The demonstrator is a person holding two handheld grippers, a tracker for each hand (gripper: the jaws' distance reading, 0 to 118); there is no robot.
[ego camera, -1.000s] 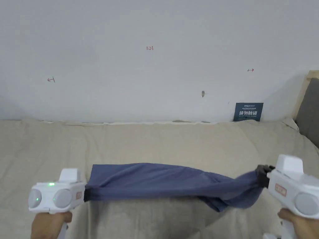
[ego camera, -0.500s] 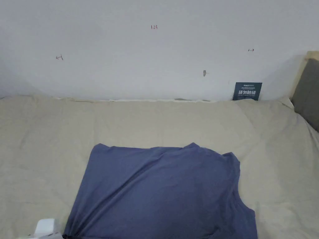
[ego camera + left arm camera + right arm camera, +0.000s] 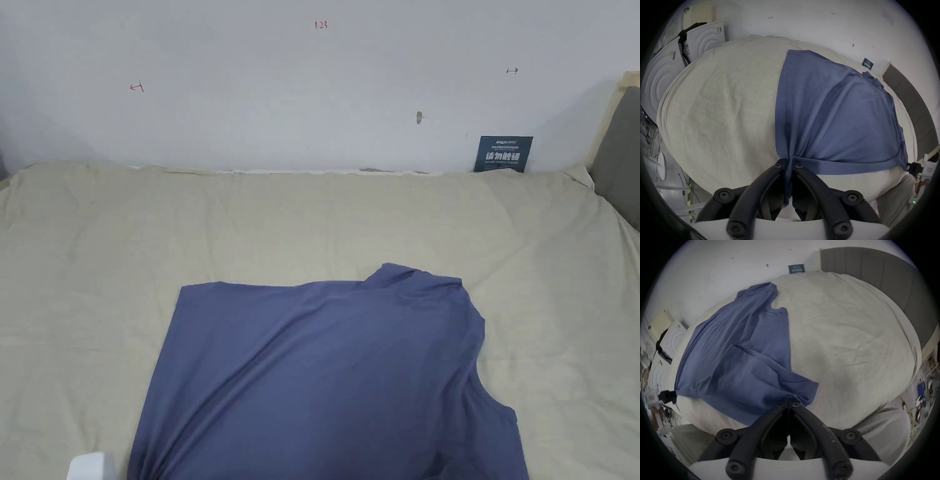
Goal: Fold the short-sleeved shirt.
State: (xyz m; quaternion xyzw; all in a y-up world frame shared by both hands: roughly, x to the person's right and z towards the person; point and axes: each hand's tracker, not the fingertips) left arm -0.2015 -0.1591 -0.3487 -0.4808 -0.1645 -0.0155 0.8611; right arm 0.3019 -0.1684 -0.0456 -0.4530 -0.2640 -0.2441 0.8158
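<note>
Left gripper jaws pinched hem corner of blue short-sleeved cotton shirt. Right gripper jaws clamped opposite corner by sleeve. Shirt lay spread ahead of both, on beige bed sheet.

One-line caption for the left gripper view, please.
Left gripper clamps the hem corner of a blue shirt spread on a beige sheet.
</note>
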